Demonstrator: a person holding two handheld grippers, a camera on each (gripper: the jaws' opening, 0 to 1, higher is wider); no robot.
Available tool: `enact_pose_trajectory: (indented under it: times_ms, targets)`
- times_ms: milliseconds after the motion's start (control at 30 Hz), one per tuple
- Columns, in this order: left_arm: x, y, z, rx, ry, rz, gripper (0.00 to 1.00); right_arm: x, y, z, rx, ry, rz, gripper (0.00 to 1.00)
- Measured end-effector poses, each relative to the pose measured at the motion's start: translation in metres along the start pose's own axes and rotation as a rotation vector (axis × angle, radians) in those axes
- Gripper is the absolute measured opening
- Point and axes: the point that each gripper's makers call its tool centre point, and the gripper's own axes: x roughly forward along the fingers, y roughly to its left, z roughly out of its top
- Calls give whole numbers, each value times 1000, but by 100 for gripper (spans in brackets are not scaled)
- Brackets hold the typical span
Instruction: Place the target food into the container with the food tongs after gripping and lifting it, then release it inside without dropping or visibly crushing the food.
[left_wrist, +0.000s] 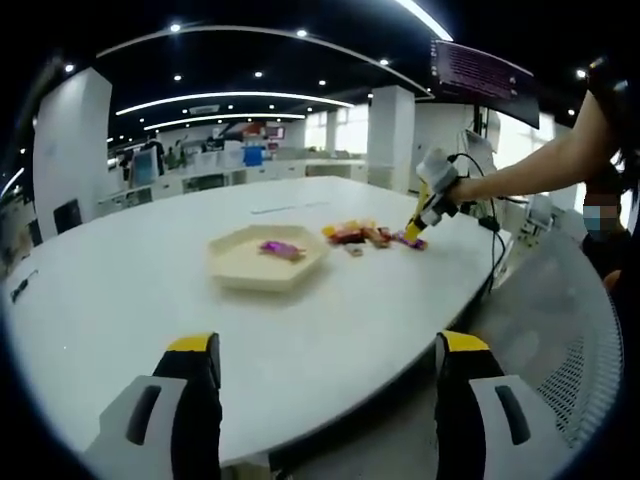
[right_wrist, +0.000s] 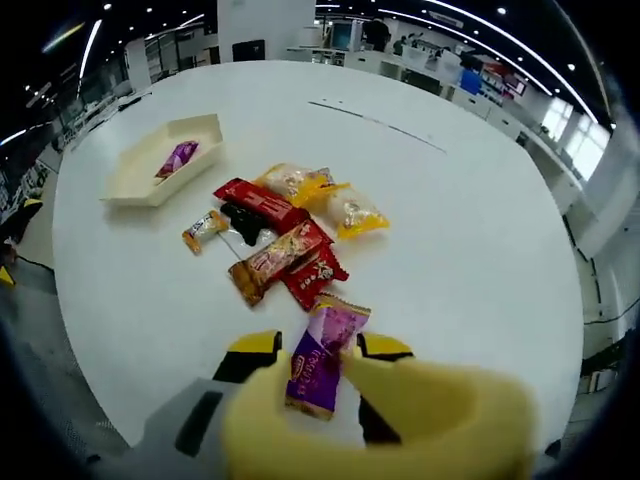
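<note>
My right gripper (right_wrist: 315, 346) is shut on yellow food tongs (right_wrist: 420, 420), and a purple snack packet (right_wrist: 320, 362) sits between the tong arms, low over the white table. In the left gripper view a person's hand holds that gripper (left_wrist: 428, 212) at the right end of the snack pile (left_wrist: 362, 235), the tongs reaching down to the purple packet (left_wrist: 410, 241). A cream hexagonal tray (left_wrist: 240, 275) holds another purple packet (left_wrist: 282, 249); the same tray (right_wrist: 135, 190) lies far left. My left gripper (left_wrist: 325, 350) hangs open over the table's near edge, holding nothing.
Red (right_wrist: 262, 200), yellow (right_wrist: 355, 215) and orange (right_wrist: 203, 230) snack packets lie loose between the tray and the tongs. A cable (left_wrist: 495, 250) runs off the table's right edge. A mesh chair back (left_wrist: 570, 340) stands at the right. Desks and pillars fill the room behind.
</note>
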Motion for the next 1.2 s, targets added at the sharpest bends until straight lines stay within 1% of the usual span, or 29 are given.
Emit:
enact_pose_trajectory:
  times_ms: [267,367,633,833,1000,1200]
  targets:
    - [1,0,-1,1,7,0,84,2,-2,0,30,7,-8,25]
    - [1,1,2,8,-6,5,83,2,-3,0,37,12,-9,23]
    - [1,0,2,13,-5,7,83,2,-5,-1,51,22,-9,22]
    - [1,0,2,15,-5,10,87,2,-6,-1,52,26,-5,22]
    - [1,0,1,17,-2,8,88,1,-7,-1,60,18,-7,21]
    - [1,1,3,8,-12,15,91,0,-7,-2,67,16,-7,21]
